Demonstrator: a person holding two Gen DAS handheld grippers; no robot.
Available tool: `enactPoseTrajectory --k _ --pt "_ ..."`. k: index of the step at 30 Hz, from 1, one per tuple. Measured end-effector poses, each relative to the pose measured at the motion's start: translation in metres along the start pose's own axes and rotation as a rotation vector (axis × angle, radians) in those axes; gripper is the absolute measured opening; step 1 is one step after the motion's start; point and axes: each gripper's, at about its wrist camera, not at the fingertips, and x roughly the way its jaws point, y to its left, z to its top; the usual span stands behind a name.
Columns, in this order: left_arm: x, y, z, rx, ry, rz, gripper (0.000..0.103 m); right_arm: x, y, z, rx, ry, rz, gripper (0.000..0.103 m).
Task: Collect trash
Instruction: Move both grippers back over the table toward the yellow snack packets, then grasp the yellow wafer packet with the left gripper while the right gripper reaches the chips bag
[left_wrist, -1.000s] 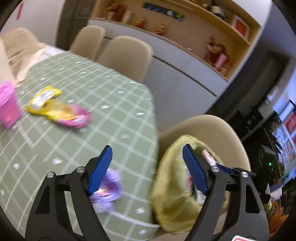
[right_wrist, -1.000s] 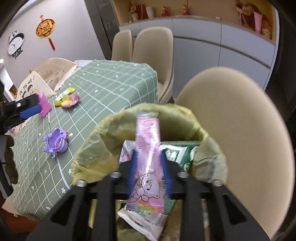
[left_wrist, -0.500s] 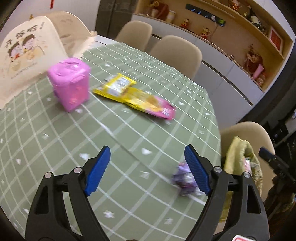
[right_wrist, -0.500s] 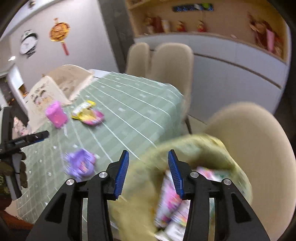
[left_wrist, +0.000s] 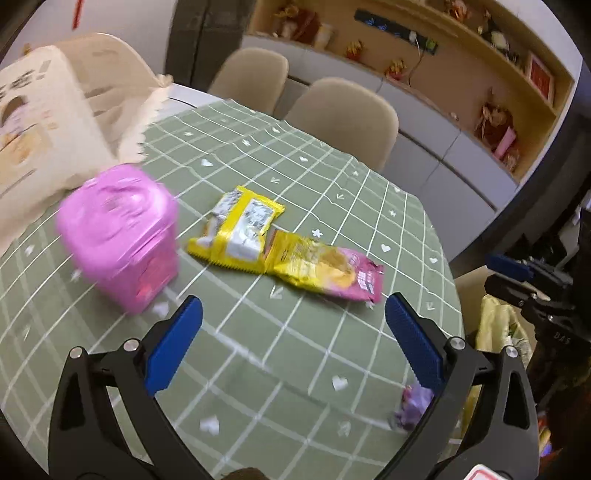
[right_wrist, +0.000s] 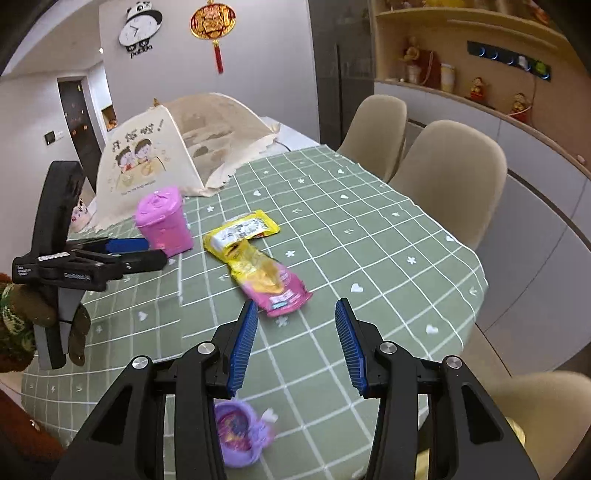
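- My surface (right_wrist: 388, 236) still has trash on it; landmark is the pink tub (right_wrist: 162, 221).
- Yellow-and-pink wrapper pair (right_wrist: 258, 266) lies just beside that tub, long axis running from it toward my right tool (right_wrist: 293, 345).
- Right tool: spread, empty, nearer the wrappers' pink end.
- Left tool (left_wrist: 293, 339): opening wide, nothing between, closer to the tub.
- Purple scrap (right_wrist: 240, 435) is farthest from the tub, under my right tool.

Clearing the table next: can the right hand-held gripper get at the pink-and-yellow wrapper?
Probably yes. The right hand-held gripper is open and empty, and the pink-and-yellow wrapper lies flat just ahead on the tablecloth, nothing between.
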Motion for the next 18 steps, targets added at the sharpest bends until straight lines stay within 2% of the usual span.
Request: enactPoseTrajectory --k 7,12,15,18 --pt "0.061 0.002 0.028 0.042 0.036 -0.026 0.093 0.046 -0.024 0.011 -0.013 0.072 0.009 0.042" --pt "0.083 0.017 0.046 0.094 0.046 0.021 0.093 0.074 -0.028 0.013 -0.032 0.113 0.078 0.042" --pt "0.092 0.034 0.056 0.074 0.051 0.034 0.093 0.093 -0.021 0.019 -0.065 0.144 0.130 0.042" --pt "0.105 0.047 0.064 0.052 0.079 0.046 0.092 0.113 -0.013 0.025 -0.107 0.170 0.141 0.042"
